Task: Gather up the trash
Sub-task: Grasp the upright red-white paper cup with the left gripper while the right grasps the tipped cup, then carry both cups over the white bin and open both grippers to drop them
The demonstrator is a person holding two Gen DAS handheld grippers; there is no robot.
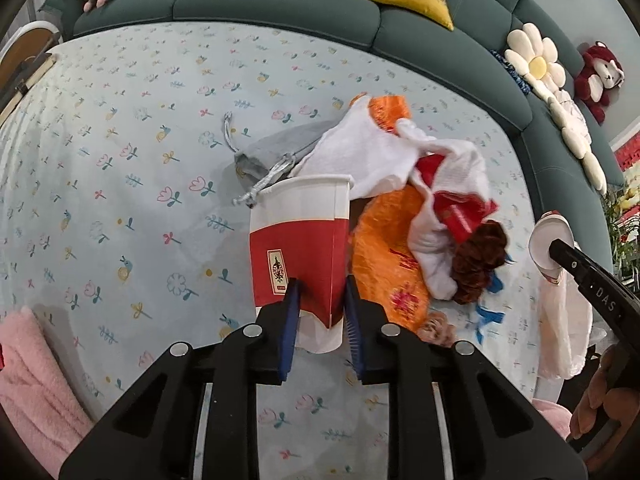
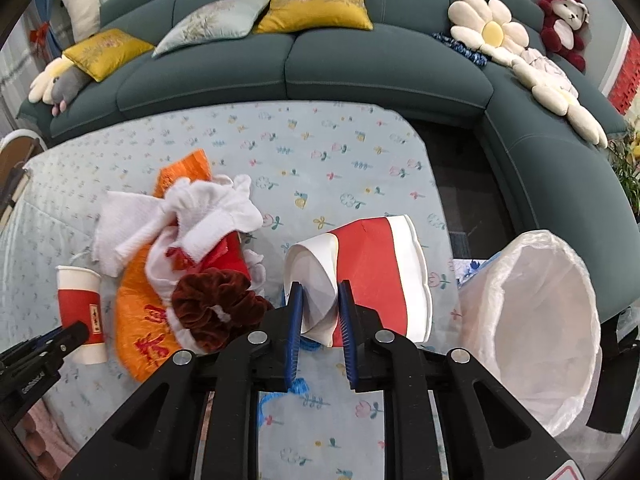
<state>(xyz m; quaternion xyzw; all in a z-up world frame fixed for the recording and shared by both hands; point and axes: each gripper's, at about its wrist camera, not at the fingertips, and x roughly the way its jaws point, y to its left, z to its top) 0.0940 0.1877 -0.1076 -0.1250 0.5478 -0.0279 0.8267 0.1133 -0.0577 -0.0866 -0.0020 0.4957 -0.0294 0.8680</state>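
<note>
Pink fleece (image 1: 28, 376) lies at the far left edge of the floral cloth (image 1: 120, 160) that covers the surface in front of the sofa (image 2: 360, 64). My left gripper (image 1: 322, 320) is closed on a red and white paper cup (image 1: 298, 248), its blue pads pressed on either side of the cup's lower part; the cup stands upright, mouth away from me. Behind it lies a grey drawstring pouch (image 1: 260, 156). Just right of the cup is a heap: a white towel (image 2: 160, 220) on top, orange cloth (image 2: 140, 320) under it, something red (image 2: 226, 256) in the middle and a dark red scrunchie (image 2: 208, 304) at the near side. Right of the heap, my right gripper (image 2: 320, 316) is clamped on a second cup (image 2: 372, 276), crushed and tipped on its side, the pads squeezing its white base. Bits of blue string (image 2: 280, 396) lie on the cloth beneath it. Furthest right, near that cup, stands a bin lined with a white bag (image 2: 536, 320), mouth open
</note>
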